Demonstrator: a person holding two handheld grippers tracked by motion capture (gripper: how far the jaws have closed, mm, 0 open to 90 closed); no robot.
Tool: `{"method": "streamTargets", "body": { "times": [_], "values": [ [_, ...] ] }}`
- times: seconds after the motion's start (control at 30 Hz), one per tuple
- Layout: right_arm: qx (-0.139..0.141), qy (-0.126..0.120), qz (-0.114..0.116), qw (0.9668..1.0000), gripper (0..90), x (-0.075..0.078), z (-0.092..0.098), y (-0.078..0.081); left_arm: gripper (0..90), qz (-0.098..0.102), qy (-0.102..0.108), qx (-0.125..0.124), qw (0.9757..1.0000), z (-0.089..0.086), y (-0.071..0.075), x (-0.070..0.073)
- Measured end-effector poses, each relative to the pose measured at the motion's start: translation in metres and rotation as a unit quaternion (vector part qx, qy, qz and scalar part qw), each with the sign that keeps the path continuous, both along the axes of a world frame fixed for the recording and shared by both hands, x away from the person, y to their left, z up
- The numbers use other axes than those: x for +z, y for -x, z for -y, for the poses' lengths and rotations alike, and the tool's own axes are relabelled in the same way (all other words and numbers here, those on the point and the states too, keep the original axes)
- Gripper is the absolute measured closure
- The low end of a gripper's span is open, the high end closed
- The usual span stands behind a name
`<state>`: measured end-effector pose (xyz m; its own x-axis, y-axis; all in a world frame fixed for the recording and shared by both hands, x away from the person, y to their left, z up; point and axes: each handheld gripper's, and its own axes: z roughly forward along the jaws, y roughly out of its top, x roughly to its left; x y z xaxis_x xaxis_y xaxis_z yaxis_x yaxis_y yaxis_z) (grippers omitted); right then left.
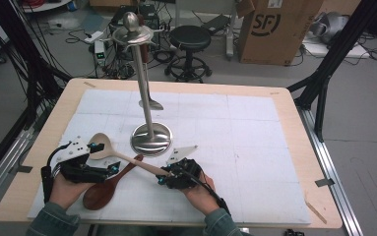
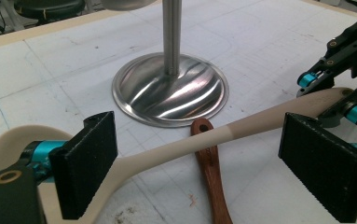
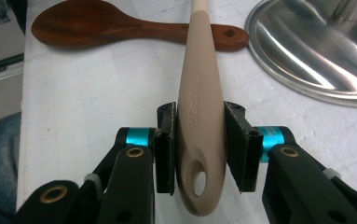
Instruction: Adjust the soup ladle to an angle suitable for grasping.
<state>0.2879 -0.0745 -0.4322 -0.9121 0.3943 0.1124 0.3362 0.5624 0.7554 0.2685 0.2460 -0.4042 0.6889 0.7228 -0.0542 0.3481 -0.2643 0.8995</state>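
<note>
Clamping the beige spoon's (image 3: 199, 102) handle end in the right gripper (image 3: 199, 144), left gripper (image 2: 195, 163) jaws wide apart around its neck, metal stand (image 1: 150, 139) hooks unfilled, brown spoon (image 1: 105, 189) flat on the mat.

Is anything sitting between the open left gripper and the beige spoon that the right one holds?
Nothing visible does. The beige spoon already runs between the open pads of the left gripper, with its handle end clamped in the right gripper. The brown wooden spoon lies underneath it on the table.

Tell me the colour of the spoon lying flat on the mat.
Dark reddish-brown wood; the wooden spoon shows best in the right gripper view.
</note>
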Motion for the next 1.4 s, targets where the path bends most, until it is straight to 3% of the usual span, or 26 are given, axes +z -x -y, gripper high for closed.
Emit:
{"method": "streamTargets", "body": {
  "times": [0.2,0.57,0.73,1.0,1.4],
  "values": [
    [-0.003,-0.004,-0.007,1.0000,67.2,-0.002,0.011,0.001,12.2,0.000,0.000,0.000,1.0000,0.000,0.000,0.000],
    [-0.009,0.001,-0.013,0.9999,66.3,-0.009,0.010,-0.001,12.2,-0.001,-0.001,-0.001,1.0000,0.001,0.000,-0.001],
    [-0.006,-0.004,-0.006,1.0000,65.0,-0.011,0.006,-0.001,12.2,-0.001,-0.001,-0.001,1.0000,0.001,0.000,-0.001],
    [-0.007,0.008,-0.005,0.9999,61.5,-0.014,0.001,0.000,12.2,-0.002,-0.002,-0.003,1.0000,0.002,0.000,-0.001],
    [-0.006,0.006,0.005,1.0000,66.4,-0.011,0.001,0.002,12.2,-0.002,-0.003,-0.005,1.0000,0.002,0.000,-0.001]
  ]
}}
